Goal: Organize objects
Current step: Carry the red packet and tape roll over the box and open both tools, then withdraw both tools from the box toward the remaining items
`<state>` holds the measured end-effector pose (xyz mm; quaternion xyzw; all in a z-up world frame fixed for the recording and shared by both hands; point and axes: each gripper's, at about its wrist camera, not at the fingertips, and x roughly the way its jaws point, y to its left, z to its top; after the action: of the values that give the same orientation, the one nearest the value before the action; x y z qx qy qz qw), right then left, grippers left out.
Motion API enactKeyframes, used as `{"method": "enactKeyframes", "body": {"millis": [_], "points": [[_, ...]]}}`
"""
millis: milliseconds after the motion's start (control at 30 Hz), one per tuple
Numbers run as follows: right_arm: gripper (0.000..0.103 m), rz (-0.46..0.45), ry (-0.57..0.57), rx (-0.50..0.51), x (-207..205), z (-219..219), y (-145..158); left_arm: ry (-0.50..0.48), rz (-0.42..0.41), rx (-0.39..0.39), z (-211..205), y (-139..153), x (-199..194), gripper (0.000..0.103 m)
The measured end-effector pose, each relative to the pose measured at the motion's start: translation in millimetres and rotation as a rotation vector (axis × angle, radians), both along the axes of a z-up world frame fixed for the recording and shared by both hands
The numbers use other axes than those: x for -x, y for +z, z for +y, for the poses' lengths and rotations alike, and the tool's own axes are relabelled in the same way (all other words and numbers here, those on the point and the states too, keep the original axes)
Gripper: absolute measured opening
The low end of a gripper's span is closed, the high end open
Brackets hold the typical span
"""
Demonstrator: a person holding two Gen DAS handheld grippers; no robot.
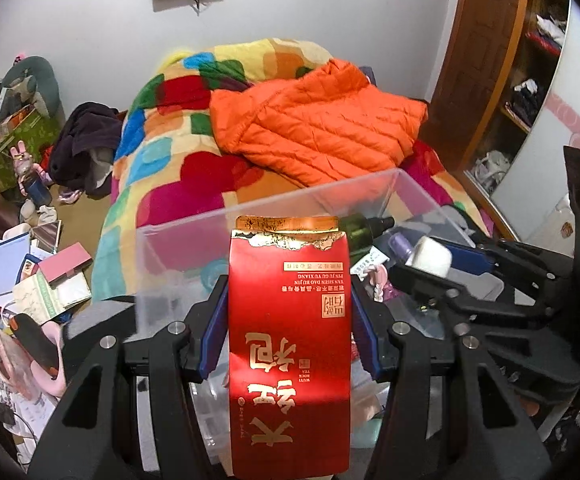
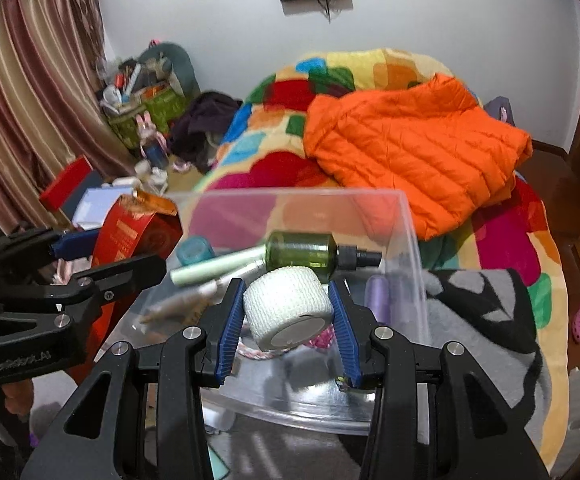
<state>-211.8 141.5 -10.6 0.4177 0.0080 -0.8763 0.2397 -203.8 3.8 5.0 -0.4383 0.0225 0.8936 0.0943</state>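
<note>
My left gripper (image 1: 288,308) is shut on a tall red tea packet (image 1: 288,344) with gold lettering, held over the near part of a clear plastic bin (image 1: 273,204). The same packet (image 2: 137,232) shows at the left of the right wrist view, in the left gripper (image 2: 75,258). My right gripper (image 2: 287,308) is shut on a white roll of gauze tape (image 2: 285,306), held above the bin (image 2: 410,248). In the left wrist view that roll (image 1: 430,258) and the right gripper (image 1: 436,262) appear at the right. Inside the bin lie a green spray bottle (image 2: 306,254), a pale green tube (image 2: 217,266) and a purple bottle (image 2: 378,296).
The bin rests on a bed with a multicoloured blanket (image 1: 169,160), an orange puffer jacket (image 1: 322,128) and a grey-black blanket (image 2: 482,320). Books, boxes and papers (image 1: 45,276) litter the floor at the left. A wooden wardrobe (image 1: 490,60) stands at the right, striped curtains (image 2: 21,120) at the left.
</note>
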Motion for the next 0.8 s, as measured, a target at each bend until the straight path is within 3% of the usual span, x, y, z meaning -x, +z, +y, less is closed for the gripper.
{"method": "enactKeyframes", "body": {"millis": [233, 467, 633, 800], "points": [[0.040, -0.010, 0.011, -0.036, 2.0, -1.9, -6.5, -0.015, -0.030, 0.002, 6.4, -11.2, 2.9, 0.053], [0.040, -0.014, 0.017, 0.006, -3.9, 5.7, 5.5, -0.014, 0.008, -0.004, 2.8, 4.1, -11.1, 0.054], [0.041, 0.027, 0.036, 0.027, -19.7, 11.5, 24.2, 0.008, 0.050, -0.020, -6.6, 19.4, -28.9, 0.065], [0.049, 0.069, 0.059, 0.042, -42.9, 18.3, 37.6, 0.041, 0.084, -0.011, -18.0, 27.0, -51.7, 0.072]]}}
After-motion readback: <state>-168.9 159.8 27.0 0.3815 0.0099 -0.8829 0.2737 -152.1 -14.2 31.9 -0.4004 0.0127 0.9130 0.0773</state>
